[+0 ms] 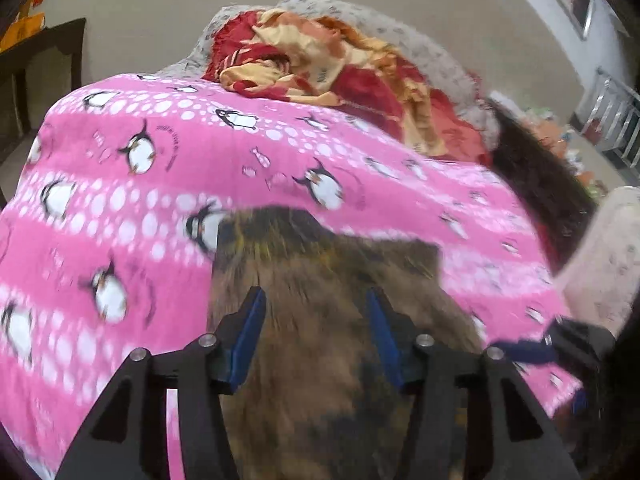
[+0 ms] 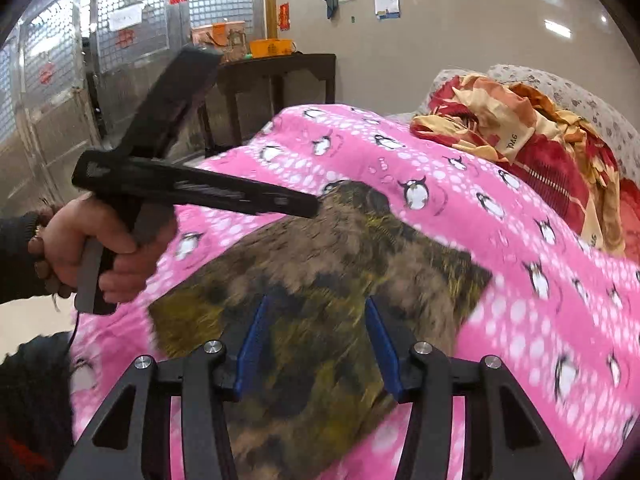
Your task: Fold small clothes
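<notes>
The left gripper (image 1: 316,300) was seen with its 2 blue pads (image 1: 250,332) held apart, and nothing was clamped between them. The brown mottled garment (image 1: 320,280) was spread flat under and beyond the pads, but it was not pinched. The right gripper (image 2: 316,308) was likewise found with its jaws apart above the same garment (image 2: 320,264), with no cloth caught between the pads. In the right wrist view, the left gripper (image 2: 308,208) was seen from the side, held by a hand (image 2: 92,248) in a dark sleeve, with its tip over the far corner of the garment.

The garment was laid on a pink penguin-patterned blanket (image 1: 140,184) that covered a bed. A crumpled red and yellow cloth (image 1: 332,68) was piled at the far end of the bed. A dark wooden table (image 2: 276,72) was placed near the wall.
</notes>
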{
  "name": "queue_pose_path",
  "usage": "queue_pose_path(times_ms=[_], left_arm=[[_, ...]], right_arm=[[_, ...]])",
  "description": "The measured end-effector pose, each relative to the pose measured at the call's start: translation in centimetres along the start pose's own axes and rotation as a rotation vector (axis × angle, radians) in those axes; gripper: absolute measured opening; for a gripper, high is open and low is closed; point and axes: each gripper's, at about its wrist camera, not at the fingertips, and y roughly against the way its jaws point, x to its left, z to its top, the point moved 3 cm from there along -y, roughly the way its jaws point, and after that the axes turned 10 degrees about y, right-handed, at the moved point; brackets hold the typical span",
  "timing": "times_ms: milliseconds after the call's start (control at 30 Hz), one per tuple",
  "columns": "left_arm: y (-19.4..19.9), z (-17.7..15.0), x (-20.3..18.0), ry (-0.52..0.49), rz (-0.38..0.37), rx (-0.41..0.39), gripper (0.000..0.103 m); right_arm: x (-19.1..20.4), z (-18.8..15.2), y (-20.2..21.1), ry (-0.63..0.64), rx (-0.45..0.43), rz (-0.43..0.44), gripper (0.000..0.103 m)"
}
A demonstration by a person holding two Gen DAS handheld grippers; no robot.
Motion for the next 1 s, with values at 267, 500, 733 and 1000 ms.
queue_pose_path(times_ms=[267,500,733,1000], left_arm=[[-7.3,-0.9,1.8,0.004,0.076,0.052,0.063],[-7.5,-0.8,2.1,0.019,0.059,0.047,0.071],[-8.5,-0.5,1.1,-0.030,0.118,0.053,0.080],[-9.3,-0.6,0.4,-0.078,0.175,0.065,0.089]], right_arm=[[-3.8,-5.8,-6.2,-0.139,0.089,-0.073,0.056],[-4.9,-6.0,-6.6,-0.190,0.066,-0.025,0.057],[-5.2,-6.0,-6.6,-0.213,0.057,-0.005,0.058],[-5.0,-6.0,-6.6,-0.206,0.058,-0.019,0.057]])
